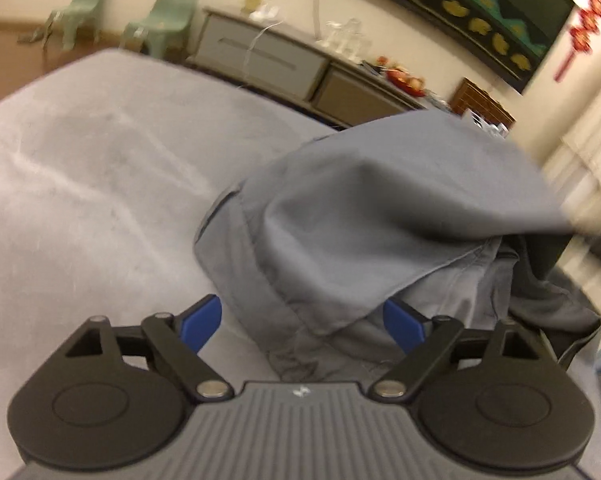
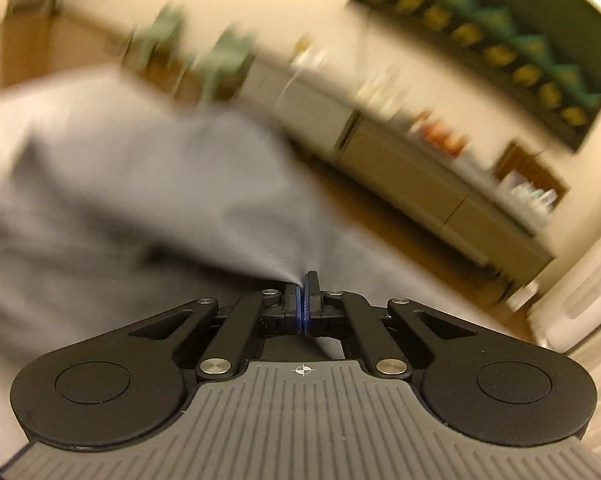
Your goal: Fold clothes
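A grey garment (image 1: 364, 216) lies bunched on a light grey cloth-covered surface (image 1: 92, 184), with one part lifted and stretched toward the right. My left gripper (image 1: 302, 322) is open, its blue pads (image 1: 200, 326) on either side of the garment's near fold, not closed on it. My right gripper (image 2: 302, 288) is shut on an edge of the grey garment (image 2: 148, 200) and holds it up, the fabric pulled taut to the left. The right wrist view is blurred by motion.
A dark garment (image 1: 548, 304) lies under the grey one at the right. Beyond the surface stands a long low cabinet (image 1: 268, 60) with glassware and fruit on top, two green chairs (image 1: 164, 20) at the wall, and wooden floor (image 2: 400, 216).
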A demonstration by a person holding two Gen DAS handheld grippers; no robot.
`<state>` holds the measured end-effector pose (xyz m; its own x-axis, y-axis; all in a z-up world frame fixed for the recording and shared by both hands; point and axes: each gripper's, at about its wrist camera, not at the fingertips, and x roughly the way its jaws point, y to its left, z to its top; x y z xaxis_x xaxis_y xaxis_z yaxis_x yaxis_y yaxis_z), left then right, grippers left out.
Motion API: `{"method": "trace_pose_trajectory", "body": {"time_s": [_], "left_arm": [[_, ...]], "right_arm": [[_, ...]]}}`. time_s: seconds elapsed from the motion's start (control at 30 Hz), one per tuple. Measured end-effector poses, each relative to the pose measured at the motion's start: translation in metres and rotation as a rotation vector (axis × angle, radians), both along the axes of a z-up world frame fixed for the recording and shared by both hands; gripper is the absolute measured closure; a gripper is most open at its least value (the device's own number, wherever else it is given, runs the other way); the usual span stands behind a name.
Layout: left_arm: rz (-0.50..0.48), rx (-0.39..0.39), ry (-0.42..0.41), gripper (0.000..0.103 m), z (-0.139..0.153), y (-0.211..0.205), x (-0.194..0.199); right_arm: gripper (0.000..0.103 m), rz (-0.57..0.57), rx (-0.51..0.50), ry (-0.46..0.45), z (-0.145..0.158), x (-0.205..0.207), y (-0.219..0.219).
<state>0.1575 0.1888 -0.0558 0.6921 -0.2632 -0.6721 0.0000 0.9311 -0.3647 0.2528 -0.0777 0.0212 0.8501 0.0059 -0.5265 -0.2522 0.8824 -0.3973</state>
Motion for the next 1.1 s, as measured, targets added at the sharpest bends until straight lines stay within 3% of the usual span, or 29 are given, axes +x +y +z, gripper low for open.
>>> {"method": "trace_pose_trajectory", "body": {"time_s": [0.1,0.23,0.3,0.4,0.5,0.6,0.67,0.7,0.77,0.83,0.9,0.93,0.97,1.0,1.03,1.1], "left_arm": [[-0.004,0.03,-0.005,0.0,-0.005,-0.015,0.005],[0.011,0.146,-0.072,0.004,-0.005,-0.047,0.008],[-0.011,0.178,-0.127,0.089,0.004,-0.06,0.013],[0.019,0.132,-0.181,0.098,0.036,-0.057,0.024],[0.08,0.08,-0.379,0.098,0.102,-0.028,-0.001],[0.099,0.123,-0.578,0.097,0.151,-0.003,-0.067],[0.112,0.112,-0.467,0.094,0.138,0.013,-0.094],[0.118,0.102,-0.395,0.086,0.128,0.021,-0.105],[0.121,0.078,-0.34,0.071,0.123,0.031,-0.117],[0.121,0.054,-0.305,0.071,0.121,0.04,-0.127],[0.122,0.029,-0.271,0.069,0.12,0.048,-0.137],[0.122,0.017,-0.253,0.066,0.119,0.053,-0.141],[0.122,0.005,-0.236,0.055,0.118,0.057,-0.146],[0.122,-0.007,-0.219,0.041,0.117,0.061,-0.151],[0.122,-0.019,-0.202,0.035,0.117,0.066,-0.156],[0.113,-0.031,-0.169,0.016,0.114,0.067,-0.151]], "right_arm": [[0.103,-0.012,0.014,-0.106,0.041,-0.017,-0.014],[0.103,-0.049,0.013,-0.189,0.051,-0.039,-0.029],[0.103,-0.06,0.028,-0.191,0.045,-0.049,-0.029],[0.103,-0.072,0.043,-0.223,0.044,-0.07,-0.034],[0.103,-0.052,0.092,-0.282,0.058,-0.115,-0.042],[0.103,0.048,0.131,-0.267,0.057,-0.172,-0.036],[0.103,0.147,0.141,-0.193,0.039,-0.21,-0.024],[0.103,0.197,0.142,-0.105,0.017,-0.222,-0.016],[0.103,0.281,0.131,0.093,-0.035,-0.239,-0.001],[0.102,0.316,0.09,0.263,-0.086,-0.247,0.007],[0.097,0.344,0.05,0.335,-0.102,-0.252,0.006],[0.085,0.362,0.052,0.341,-0.098,-0.254,0.004],[0.075,0.373,0.068,0.319,-0.083,-0.254,-0.001],[0.054,0.368,0.087,0.274,-0.066,-0.254,-0.005],[0.038,0.359,0.116,0.224,-0.047,-0.252,-0.011],[0.026,0.336,0.195,0.137,-0.011,-0.241,-0.025]]}}
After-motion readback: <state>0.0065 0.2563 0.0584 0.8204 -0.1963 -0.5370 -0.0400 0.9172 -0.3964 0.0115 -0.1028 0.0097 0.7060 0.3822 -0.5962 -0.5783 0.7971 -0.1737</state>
